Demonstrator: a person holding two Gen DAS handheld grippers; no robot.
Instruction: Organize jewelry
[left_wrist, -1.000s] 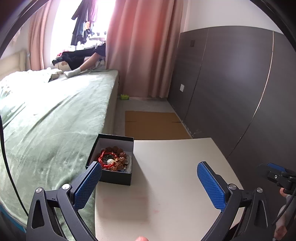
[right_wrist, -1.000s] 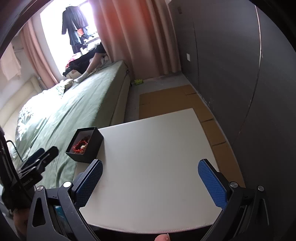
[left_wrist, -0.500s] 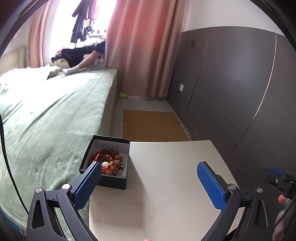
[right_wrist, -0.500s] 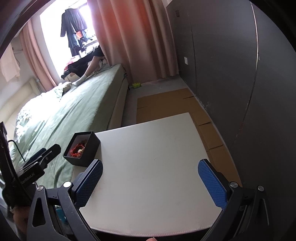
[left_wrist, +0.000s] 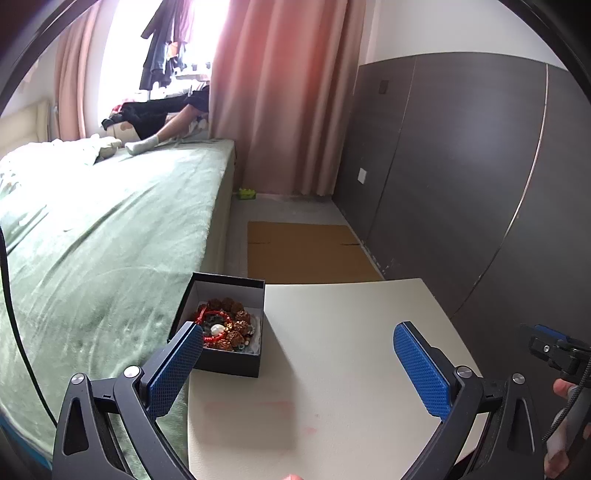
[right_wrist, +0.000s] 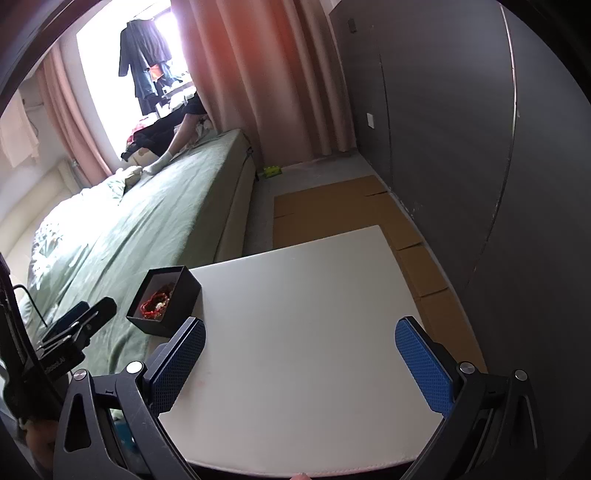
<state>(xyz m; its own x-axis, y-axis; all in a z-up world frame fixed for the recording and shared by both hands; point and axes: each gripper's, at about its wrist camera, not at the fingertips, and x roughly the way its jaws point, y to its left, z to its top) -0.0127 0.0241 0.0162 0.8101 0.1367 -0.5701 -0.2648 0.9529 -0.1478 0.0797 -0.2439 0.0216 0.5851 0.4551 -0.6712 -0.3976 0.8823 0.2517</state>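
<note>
The black box of beads is seen just ahead-left of the wide, empty left tongs, nearer than the wide, empty right tongs.

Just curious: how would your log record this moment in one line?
left claw: open, empty | right claw: open, empty | jewelry: in black box

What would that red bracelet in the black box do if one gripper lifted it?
The red bracelet looks like cord, so it would probably droop. It lies tangled among brown beads in the box, so it may drag them along. It probably weighs little.
</note>
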